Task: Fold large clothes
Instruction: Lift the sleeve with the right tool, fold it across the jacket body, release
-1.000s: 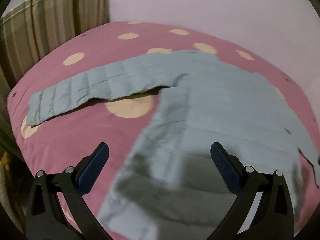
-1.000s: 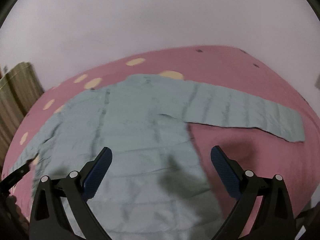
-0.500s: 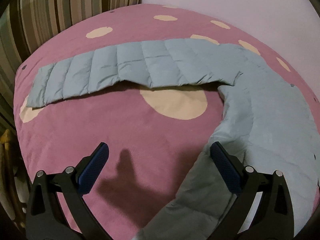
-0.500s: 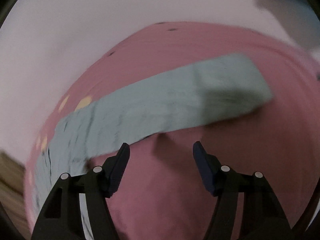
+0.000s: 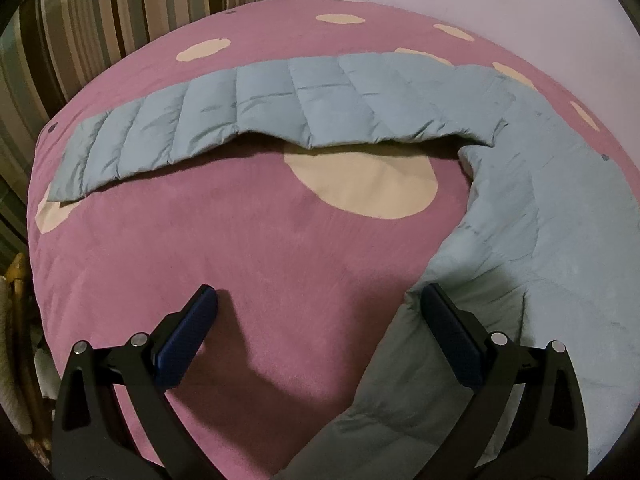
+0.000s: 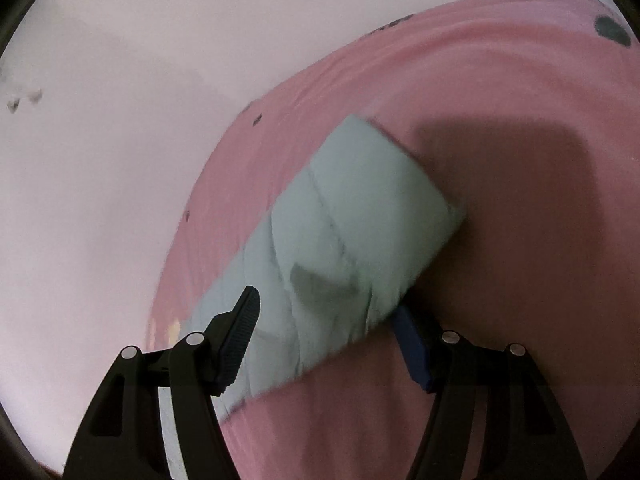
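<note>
A light blue quilted jacket (image 5: 532, 208) lies flat on a pink bed cover (image 5: 240, 248) with cream dots. One sleeve (image 5: 248, 116) stretches out to the left in the left wrist view. My left gripper (image 5: 319, 291) is open low over the cover, its right finger at the jacket's side edge, nothing between the pads. In the right wrist view the other sleeve (image 6: 360, 216) runs up to its cuff. My right gripper (image 6: 326, 302) hovers over that sleeve with jaws partly apart; the sleeve lies between them, the right finger at its edge, and no pressing shows.
A striped curtain (image 5: 120, 20) hangs at the back left beyond the bed. A pale wall (image 6: 120, 120) runs along the bed's far side. A wooden piece (image 5: 18, 304) stands beside the bed's left edge. Dark shadows fall on the cover near both grippers.
The left gripper slid left off the jacket's body and down to its side edge. The right gripper swung right, rolled, narrowed its jaws and came down over the far sleeve near the cuff.
</note>
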